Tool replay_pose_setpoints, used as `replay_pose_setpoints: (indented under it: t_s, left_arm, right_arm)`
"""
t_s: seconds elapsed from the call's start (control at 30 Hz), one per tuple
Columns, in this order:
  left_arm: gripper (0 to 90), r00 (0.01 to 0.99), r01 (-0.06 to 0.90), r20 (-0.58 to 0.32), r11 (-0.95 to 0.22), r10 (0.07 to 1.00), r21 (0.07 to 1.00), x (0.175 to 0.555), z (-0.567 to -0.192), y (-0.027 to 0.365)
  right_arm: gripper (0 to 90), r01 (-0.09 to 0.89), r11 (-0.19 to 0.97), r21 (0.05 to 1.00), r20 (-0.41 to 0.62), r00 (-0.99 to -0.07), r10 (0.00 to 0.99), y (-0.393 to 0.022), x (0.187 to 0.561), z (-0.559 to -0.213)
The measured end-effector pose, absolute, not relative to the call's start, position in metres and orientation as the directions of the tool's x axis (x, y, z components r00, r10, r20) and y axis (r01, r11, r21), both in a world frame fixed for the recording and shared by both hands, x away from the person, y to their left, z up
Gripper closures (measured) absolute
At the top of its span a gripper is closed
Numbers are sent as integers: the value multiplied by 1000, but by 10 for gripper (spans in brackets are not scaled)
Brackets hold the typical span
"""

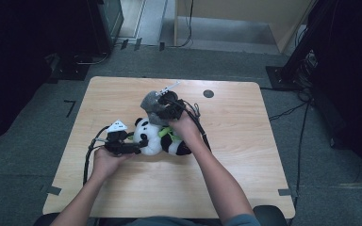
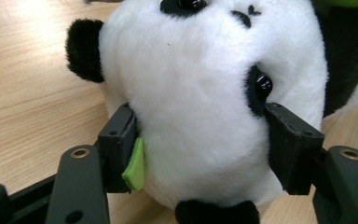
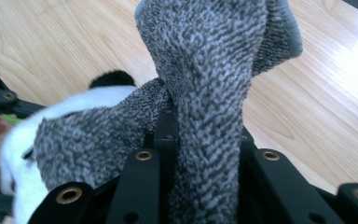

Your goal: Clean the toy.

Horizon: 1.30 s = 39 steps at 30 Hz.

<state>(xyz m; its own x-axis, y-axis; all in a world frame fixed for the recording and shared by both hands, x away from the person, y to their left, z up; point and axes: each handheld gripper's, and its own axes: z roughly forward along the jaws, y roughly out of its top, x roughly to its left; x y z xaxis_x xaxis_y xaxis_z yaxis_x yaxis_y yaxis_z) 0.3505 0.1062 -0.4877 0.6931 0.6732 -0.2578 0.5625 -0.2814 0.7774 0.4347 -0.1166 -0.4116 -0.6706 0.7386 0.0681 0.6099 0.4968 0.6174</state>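
1. A plush panda [image 1: 158, 137] lies on the wooden worktop [image 1: 245, 141], near its middle, just in front of the person's two hands.
2. The left gripper [image 1: 139, 145] lies low and level at the panda's left end. In the left gripper view its two black fingers [image 2: 119, 147] stand either side of the white head [image 2: 200, 93] and press into the fur, so they are pinching the head.
3. A small green tab [image 2: 135, 165] sits wedged between the left-hand finger and the fur. One black ear [image 2: 84, 49] juts out over the worktop, and a shiny black eye [image 2: 263, 85] sits just above the other finger.
4. The right gripper [image 1: 162, 109] is held above the panda's back half, and a grey knitted sock [image 1: 152, 106] hangs from it.
5. In the right gripper view its fingers [image 3: 167, 128] are nearly pressed together, pinching the sock [image 3: 205, 93]. The sock rises between them in a twisted band, and a fold droops onto the panda's white fur [image 3: 18, 154].
6. Something bright green [image 1: 166, 133] shows at the panda's middle, under the right hand [image 1: 186, 125].
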Motion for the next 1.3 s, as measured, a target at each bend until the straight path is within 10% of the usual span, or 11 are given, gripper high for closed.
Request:
replay_pose_setpoints:
  t_s: [0.93, 1.3]
  left_arm:
    - [360, 701, 556, -254, -288, 667, 780, 350, -488, 107]
    - [356, 701, 551, -252, -283, 667, 785, 349, -489, 107]
  right_arm:
    - [754, 678, 405, 613, 41, -539, 841, -208, 439, -388]
    - [759, 592, 419, 688, 63, -624, 779, -170, 434, -361]
